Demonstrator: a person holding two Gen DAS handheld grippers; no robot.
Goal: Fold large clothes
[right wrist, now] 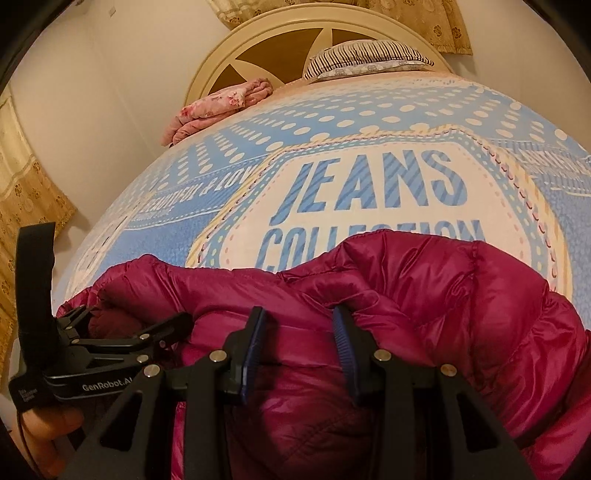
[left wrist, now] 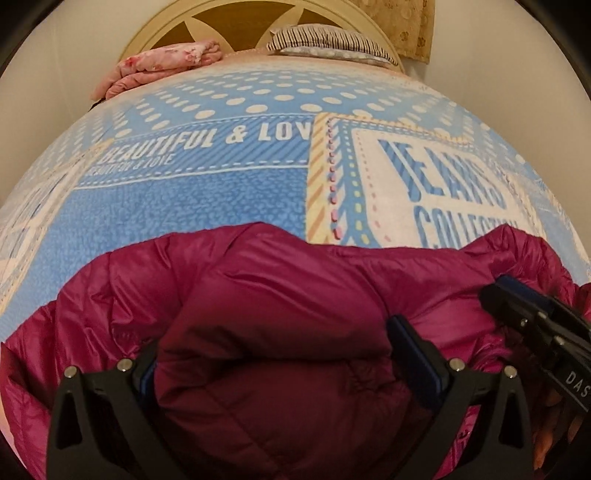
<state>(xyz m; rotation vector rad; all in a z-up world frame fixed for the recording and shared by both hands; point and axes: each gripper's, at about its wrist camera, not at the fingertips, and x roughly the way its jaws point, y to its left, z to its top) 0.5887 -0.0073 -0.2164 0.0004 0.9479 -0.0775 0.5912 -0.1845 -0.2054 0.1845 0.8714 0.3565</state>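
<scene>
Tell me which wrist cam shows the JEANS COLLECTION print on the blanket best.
Right wrist. The JEANS COLLECTION print sits near centre, JEANS fully readable, only the lower word's bottom edge hidden by the magenta jacket. Left wrist shows it pushed to the right, skewed, and cut off by the jacket.

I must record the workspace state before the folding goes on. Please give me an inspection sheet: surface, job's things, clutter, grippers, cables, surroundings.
Surface: bed with a blue printed blanket, dotted, with the words JEANS COLLECTION.
Job's things: magenta puffer jacket, bunched at the near edge of the bed.
Clutter: folded pink floral quilt and striped pillow at the headboard end.
Grippers: left gripper wide around a thick bulge of the jacket, the pads against its sides; right gripper partly closed on a fold of it.
Cables: nothing seen.
Surroundings: cream headboard, beige patterned curtain, plain wall.
</scene>
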